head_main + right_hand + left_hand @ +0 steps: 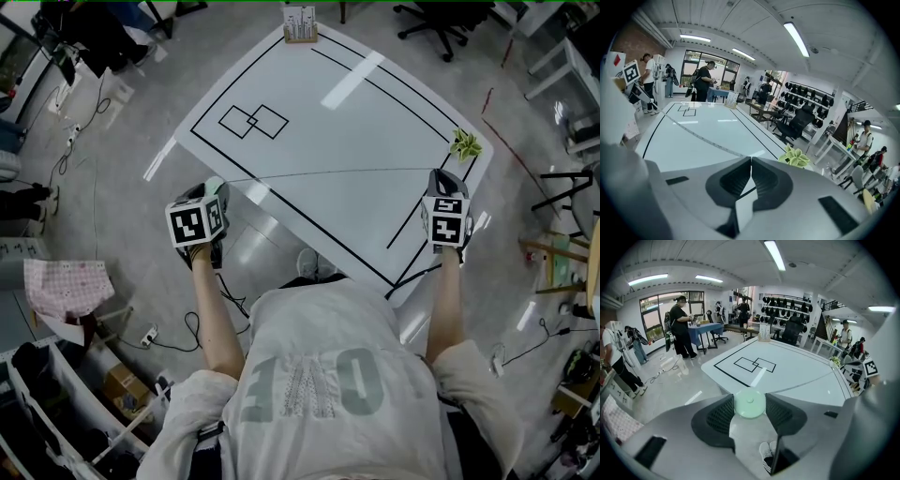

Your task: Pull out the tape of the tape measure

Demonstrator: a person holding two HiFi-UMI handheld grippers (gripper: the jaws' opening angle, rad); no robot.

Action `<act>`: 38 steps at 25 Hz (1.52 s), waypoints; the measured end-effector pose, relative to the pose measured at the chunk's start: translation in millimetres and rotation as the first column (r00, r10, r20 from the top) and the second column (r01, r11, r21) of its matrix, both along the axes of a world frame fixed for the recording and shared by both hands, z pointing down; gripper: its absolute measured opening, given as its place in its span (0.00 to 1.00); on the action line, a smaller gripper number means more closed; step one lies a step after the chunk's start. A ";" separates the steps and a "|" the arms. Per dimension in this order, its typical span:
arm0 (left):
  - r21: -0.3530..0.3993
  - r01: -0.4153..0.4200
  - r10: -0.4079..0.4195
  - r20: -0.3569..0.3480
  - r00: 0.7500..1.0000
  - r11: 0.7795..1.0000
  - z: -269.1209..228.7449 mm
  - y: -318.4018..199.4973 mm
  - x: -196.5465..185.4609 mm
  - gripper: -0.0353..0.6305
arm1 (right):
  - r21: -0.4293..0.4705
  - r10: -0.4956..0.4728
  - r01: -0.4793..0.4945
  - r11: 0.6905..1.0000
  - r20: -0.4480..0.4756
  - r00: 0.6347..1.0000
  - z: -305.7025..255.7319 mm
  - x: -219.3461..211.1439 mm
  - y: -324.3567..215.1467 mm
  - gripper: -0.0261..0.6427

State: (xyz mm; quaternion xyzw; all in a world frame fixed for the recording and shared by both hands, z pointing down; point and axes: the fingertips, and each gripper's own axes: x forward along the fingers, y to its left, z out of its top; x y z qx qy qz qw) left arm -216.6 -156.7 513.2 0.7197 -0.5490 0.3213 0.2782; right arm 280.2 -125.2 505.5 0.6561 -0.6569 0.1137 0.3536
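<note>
A person stands at a corner of a white table [375,122] marked with black lines, holding a gripper in each hand. The left gripper [749,398], off the table's left edge, clamps the round, pale green tape measure [749,405] between its jaws. The tape [701,137] stretches out thin and straight above the tabletop to the right gripper [751,161], whose jaws are closed on its end, near the right corner just beside a small plant [466,143]
</note>
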 end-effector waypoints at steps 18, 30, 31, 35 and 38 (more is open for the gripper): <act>0.222 -0.075 0.054 0.098 0.994 0.972 -33.8 -11.7 -1.2 0.40 | 0.083 0.008 -0.010 0.996 0.022 1.000 -17.1 -1.4 0.5 0.09; 0.228 -0.080 0.055 0.116 0.992 0.970 -33.5 -11.0 1.3 0.40 | 0.102 0.010 -0.014 0.995 0.034 0.999 -17.8 -2.8 2.9 0.09; 0.226 -0.086 0.059 0.120 0.991 0.970 -33.0 -12.0 1.7 0.40 | 0.101 0.012 -0.015 0.995 0.033 0.999 -17.5 -2.4 2.6 0.09; 0.229 -0.092 0.066 0.119 0.991 0.969 -31.0 -18.6 3.1 0.40 | 0.098 0.010 -0.014 0.995 0.035 0.999 -14.1 -0.1 1.5 0.09; 0.241 -0.065 0.044 0.092 0.995 0.968 -27.1 -26.6 7.9 0.40 | 0.091 0.014 -0.017 0.996 0.027 1.000 -9.5 2.6 0.6 0.09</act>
